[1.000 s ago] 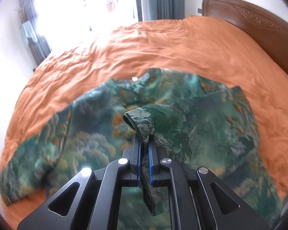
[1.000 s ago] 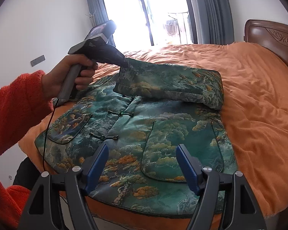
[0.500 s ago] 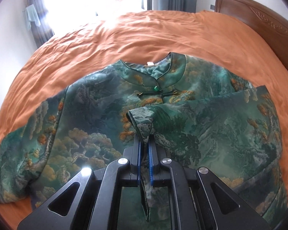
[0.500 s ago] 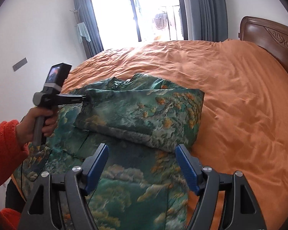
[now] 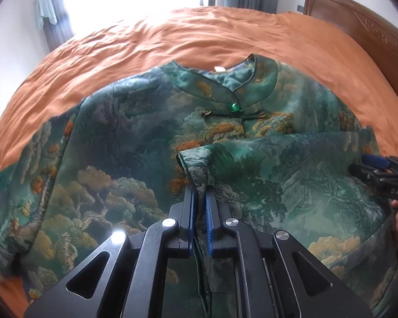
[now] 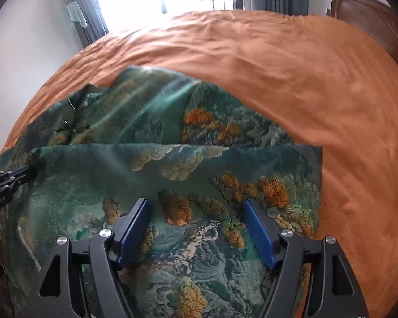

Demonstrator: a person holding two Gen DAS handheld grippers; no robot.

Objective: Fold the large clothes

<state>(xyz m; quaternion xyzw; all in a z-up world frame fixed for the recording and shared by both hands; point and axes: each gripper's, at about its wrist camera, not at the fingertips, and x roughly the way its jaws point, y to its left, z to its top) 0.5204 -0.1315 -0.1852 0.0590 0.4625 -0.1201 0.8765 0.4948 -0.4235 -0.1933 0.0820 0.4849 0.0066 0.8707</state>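
A large green brocade jacket (image 5: pixel 124 143) with orange tree print lies face up on the orange bed, collar (image 5: pixel 236 82) toward the window. My left gripper (image 5: pixel 201 193) is shut on the cuff of its right sleeve (image 5: pixel 291 164), which is folded across the chest. In the right wrist view the folded sleeve (image 6: pixel 199 164) lies across the jacket, and the left gripper (image 6: pixel 26 172) grips its end at the left. My right gripper (image 6: pixel 196 228) is open and empty just above the jacket's right side. It shows at the right edge of the left wrist view (image 5: pixel 371 163).
The orange bedspread (image 6: pixel 291 66) covers the whole bed beyond and right of the jacket. A wooden headboard (image 5: pixel 358 26) stands at the right. A bright window with grey curtains (image 6: pixel 92 13) is at the far side. The jacket's left sleeve (image 5: pixel 18 185) stretches out to the left.
My left gripper has carried the sleeve cuff further across the chest and lowered it. My right gripper has moved in low over the jacket's right side.
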